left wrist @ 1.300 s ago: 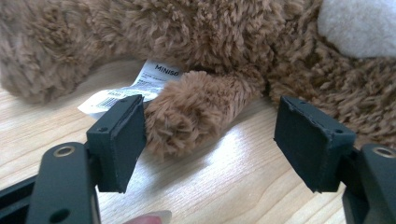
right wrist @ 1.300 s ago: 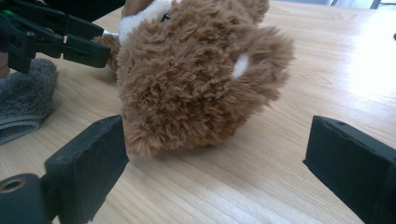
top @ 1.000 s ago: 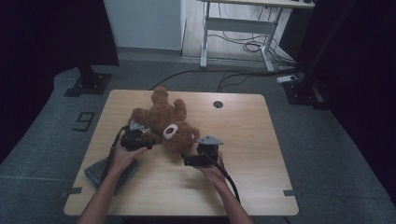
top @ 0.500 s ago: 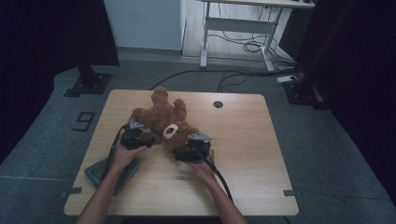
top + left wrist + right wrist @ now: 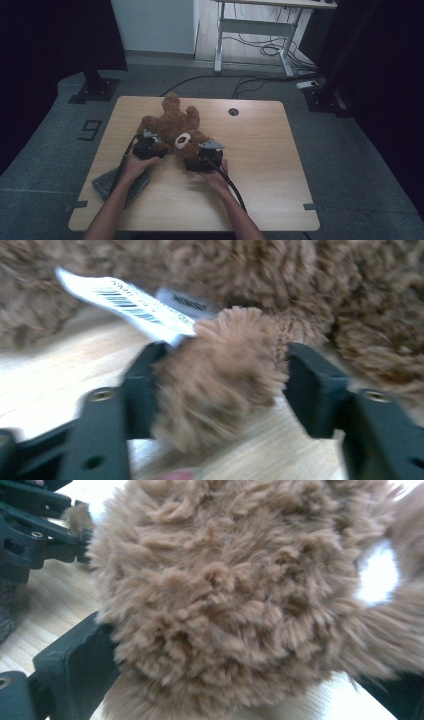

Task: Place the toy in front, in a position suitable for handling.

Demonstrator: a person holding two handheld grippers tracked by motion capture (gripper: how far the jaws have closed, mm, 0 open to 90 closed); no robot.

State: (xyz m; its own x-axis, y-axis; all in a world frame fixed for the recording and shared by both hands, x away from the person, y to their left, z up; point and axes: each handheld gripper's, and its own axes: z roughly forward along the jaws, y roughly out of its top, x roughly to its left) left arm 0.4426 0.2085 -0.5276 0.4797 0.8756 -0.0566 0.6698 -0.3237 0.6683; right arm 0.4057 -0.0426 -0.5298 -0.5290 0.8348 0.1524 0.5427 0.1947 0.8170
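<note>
Now gripping bear (image 5: pixel 172 127) mid-table, both sides.
Left gripper (image 5: pixel 220 385) just narrowed onto a limb; right gripper (image 5: pixel 235 680) straddling the head at 3 o'clock, squeeze unclear. Could slip off plush, or snag tag (image 5: pixel 125 305).

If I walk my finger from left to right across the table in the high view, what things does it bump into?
Folded grey cloth at the table's left edge → black left gripper → fluffy brown teddy bear → black right gripper → small round dark hole in the wooden tabletop.
</note>
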